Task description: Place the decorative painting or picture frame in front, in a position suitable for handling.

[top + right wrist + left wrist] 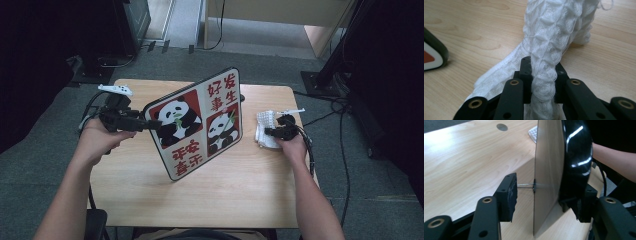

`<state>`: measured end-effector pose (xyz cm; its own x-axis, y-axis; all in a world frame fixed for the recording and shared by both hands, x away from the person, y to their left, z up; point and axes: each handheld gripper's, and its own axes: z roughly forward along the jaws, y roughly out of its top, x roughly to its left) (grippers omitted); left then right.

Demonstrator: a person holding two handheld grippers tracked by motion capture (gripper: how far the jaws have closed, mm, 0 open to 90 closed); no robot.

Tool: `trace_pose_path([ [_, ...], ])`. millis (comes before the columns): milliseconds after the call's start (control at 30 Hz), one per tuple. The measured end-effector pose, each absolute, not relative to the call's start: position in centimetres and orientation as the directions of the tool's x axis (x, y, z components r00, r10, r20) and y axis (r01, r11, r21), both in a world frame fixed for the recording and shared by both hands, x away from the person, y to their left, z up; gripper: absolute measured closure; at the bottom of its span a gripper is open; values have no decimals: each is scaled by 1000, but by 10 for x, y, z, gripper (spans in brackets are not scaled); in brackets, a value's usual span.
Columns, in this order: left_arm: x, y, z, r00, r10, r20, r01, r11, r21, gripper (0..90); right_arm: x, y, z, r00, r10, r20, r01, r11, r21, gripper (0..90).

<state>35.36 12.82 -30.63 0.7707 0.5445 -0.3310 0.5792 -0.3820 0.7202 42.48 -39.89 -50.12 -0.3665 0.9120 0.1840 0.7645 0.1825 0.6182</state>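
A square board [200, 122] printed with two pandas and red characters stands tilted on one corner on the wooden table [225, 195]. My left gripper [150, 122] straddles its left edge. In the left gripper view [546, 197] the board's pale face [546, 170] sits between the jaws. One pad rests against its glossy black back [576, 157], and the other pad [511, 192] stands apart from the face. My right gripper [272, 132] is at the table's right, shut [543, 72] on a fold of a white waffle cloth [549, 37], which lies bunched on the table [265, 127].
A round hole [502, 127] is cut in the tabletop near its far edge. A corner of the board [434, 55] lies left of the cloth. Cables [345, 150] trail across the grey floor at the right, and dark stands [330, 60] rise behind the table.
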Motion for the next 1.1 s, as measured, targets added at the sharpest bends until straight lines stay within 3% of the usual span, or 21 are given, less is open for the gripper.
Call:
trace_pose_path([
  [67,350,130,-304,776,536,-333,570,-371,733,518,425,-399,-500,-380,906,185,768,197,610,786],
  [367,347,128,-312,779,547,-306,557,-381,738,512,417,-398,-480,-396,906,150,776,242,583,800],
  [567,346,125,-316,796,529,-294,530,-375,761,517,410,-392,-458,-440,886,146,744,268,613,803],
  [1100,349,118,-333,793,514,-327,539,-342,770,672,402,-367,-421,-532,823,201,703,297,646,800],
])
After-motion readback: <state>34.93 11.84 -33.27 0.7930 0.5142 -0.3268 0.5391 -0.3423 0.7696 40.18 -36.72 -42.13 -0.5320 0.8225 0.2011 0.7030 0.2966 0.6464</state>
